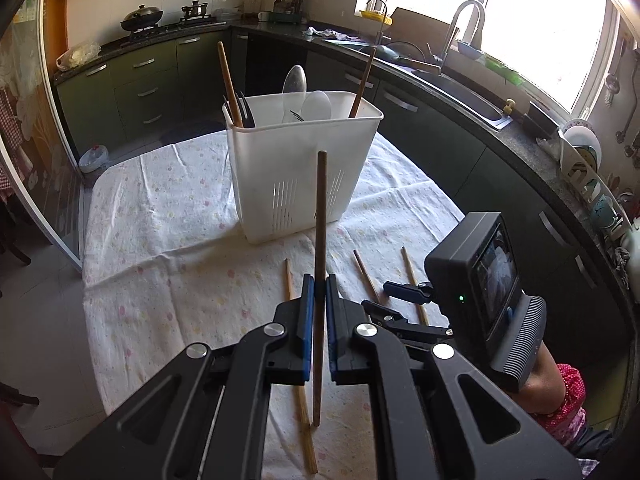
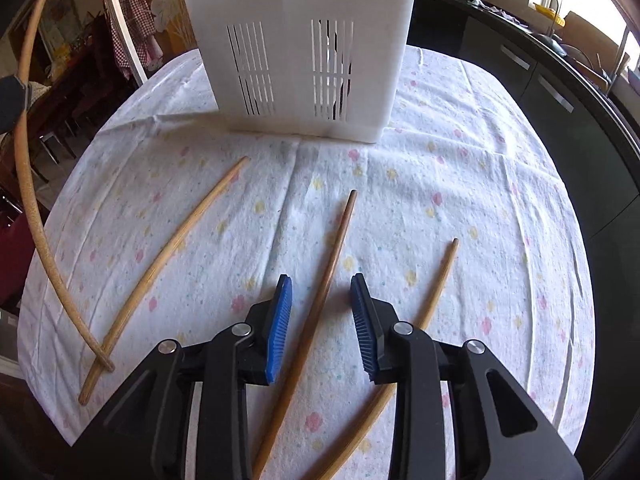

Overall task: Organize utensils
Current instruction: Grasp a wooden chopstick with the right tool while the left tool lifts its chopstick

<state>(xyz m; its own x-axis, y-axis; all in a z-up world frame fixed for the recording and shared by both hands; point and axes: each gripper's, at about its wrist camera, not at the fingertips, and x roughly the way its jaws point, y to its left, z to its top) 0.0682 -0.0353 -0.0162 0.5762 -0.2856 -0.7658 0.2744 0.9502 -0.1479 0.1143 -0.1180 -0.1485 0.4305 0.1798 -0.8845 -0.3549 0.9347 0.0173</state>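
The dark wooden chopstick [image 1: 320, 240] stood nearly upright, clamped near its middle between the blue pads of the left gripper [image 1: 319, 292], its lower tip resting on or just above the flowered tablecloth [image 1: 168, 232] beside a pale chopstick [image 1: 298, 368] lying there. It looked light, stiff and smooth, so likely to pivot or slide in a loose pinch; a hold near mid-length seemed to suit lifting it over the rim.

The right gripper [image 2: 321, 320] hovered low with its jaws wide, straddling a second dark chopstick [image 2: 320, 308] that lay flat on the cloth, pointing toward the far side. Taking it around the middle would probably keep it balanced. Another pale chopstick [image 2: 424, 320] lay just right of it, partly under the right finger.

Beyond, at the far middle of the bench, stood the white slotted utensil holder [image 1: 296, 184], already carrying two upright chopsticks, a black fork [image 1: 244, 110] and white spoons [image 1: 316, 104]. Past the bench ran dark kitchen cabinets [image 1: 152, 80] and a sink [image 1: 468, 92] under a bright window.
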